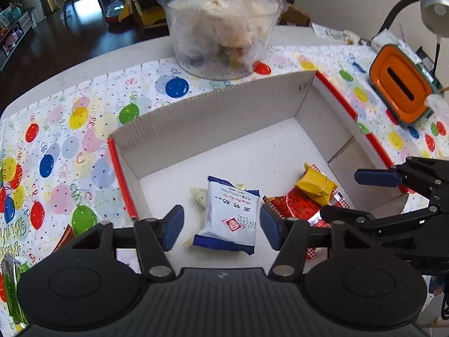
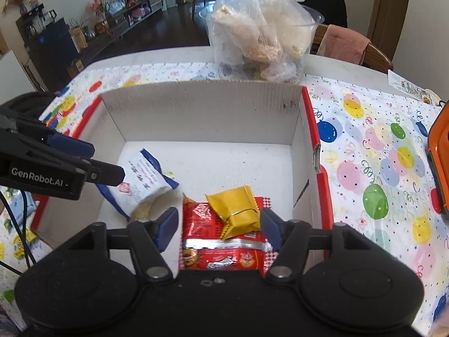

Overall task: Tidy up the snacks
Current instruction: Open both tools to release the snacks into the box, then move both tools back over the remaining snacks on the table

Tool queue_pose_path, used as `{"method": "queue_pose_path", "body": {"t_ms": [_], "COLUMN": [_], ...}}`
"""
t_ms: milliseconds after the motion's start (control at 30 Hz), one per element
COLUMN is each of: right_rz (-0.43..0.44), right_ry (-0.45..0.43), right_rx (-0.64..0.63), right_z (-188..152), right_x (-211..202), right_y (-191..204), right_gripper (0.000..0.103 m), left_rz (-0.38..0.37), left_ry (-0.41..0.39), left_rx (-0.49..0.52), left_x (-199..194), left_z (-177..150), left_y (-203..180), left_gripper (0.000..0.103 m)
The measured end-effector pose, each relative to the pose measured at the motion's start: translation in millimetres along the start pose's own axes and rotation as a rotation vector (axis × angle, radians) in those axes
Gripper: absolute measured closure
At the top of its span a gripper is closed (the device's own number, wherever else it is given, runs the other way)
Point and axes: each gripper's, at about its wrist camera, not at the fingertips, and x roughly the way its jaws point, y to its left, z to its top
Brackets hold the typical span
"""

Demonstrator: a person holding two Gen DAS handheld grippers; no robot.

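Note:
A white cardboard box [image 1: 210, 123] [image 2: 202, 112] with red edges sits on the table. On its floor lie a blue-and-white packet [image 1: 230, 213] [image 2: 146, 179], a yellow packet [image 1: 315, 184] [image 2: 235, 210] and a red packet [image 1: 297, 210] [image 2: 221, 255] beneath it. A small cream candy [image 1: 199, 195] peeks out beside the blue-and-white packet. My left gripper [image 1: 221, 226] [image 2: 103, 160] hangs open, straddling the blue-and-white packet without pressing it. My right gripper [image 2: 219, 224] [image 1: 356, 193] is open over the yellow packet, its pads clear of it.
Behind the box stands a clear plastic bowl [image 1: 221, 28] [image 2: 261, 33] holding bagged snacks. An orange-lidded container [image 1: 401, 90] [image 2: 440, 163] and a desk lamp [image 1: 435, 5] are at the right. A green packet [image 1: 11, 289] lies on the balloon-print tablecloth [image 1: 56, 146] at the left.

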Motion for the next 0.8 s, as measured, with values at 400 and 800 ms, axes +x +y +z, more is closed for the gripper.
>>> {"method": "queue_pose_path", "body": {"t_ms": [400,800], "right_rz": [0.037,0.028], "right_ry": [-0.107,-0.220], "right_rx": [0.014,-0.043], "right_z": [0.2,2.0], "right_x": [-39.5,-69.8], "right_y": [23.5,74.5], "right_gripper": [0.013,0.000], "left_rz": [-0.023,-0.047], "left_ry": [-0.132,-0.210], "left_rx": [-0.040,-0.097], "left_x": [-51.8,-95.9], "left_z": [-21.6,-53.6], "left_y": [17.0,52.4], "left_gripper": [0.034,0.029]}}
